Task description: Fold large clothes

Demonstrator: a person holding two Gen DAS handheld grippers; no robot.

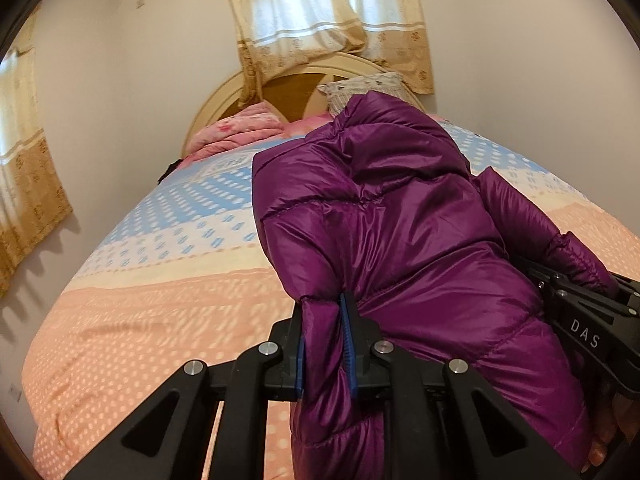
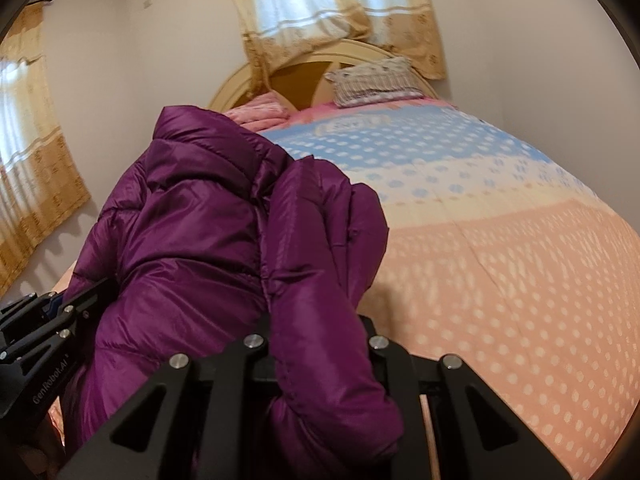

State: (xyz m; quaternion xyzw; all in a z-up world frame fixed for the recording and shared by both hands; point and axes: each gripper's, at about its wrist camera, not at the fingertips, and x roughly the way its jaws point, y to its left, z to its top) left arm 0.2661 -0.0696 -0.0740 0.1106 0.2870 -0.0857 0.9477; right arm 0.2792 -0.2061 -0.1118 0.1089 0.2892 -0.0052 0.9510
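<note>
a purple puffer jacket [image 1: 400, 240] is held up above the near end of a bed [image 1: 152, 280], bunched between the two grippers. the bed's spotted cover runs peach near the cameras, then cream, then blue toward the headboard [image 1: 224, 108]. to the left of the jacket, in the left wrist view, a wide stretch of cover lies bare as far as the bed's left edge, beside the wall [image 1: 120, 120]; to its right, in the right wrist view, an equally open stretch reaches the bed's right edge. a folded pink blanket [image 1: 236, 132] and a patterned pillow [image 2: 372, 80] are set at the head of the bed, well apart from the jacket. curtains [image 1: 328, 28] hang over the window behind the headboard.

the left gripper [image 1: 326, 344] is pointed along the bed, its blue-padded fingers [image 1: 348, 344] closed narrowly on a fold of the jacket's edge. the right gripper [image 2: 316, 344] is aimed the same way, and a thick roll of jacket is seen between its fingers; the tips are hidden by fabric, so how tightly it is clamped cannot be told. each gripper is seen at the edge of the other's view, just beside the jacket
</note>
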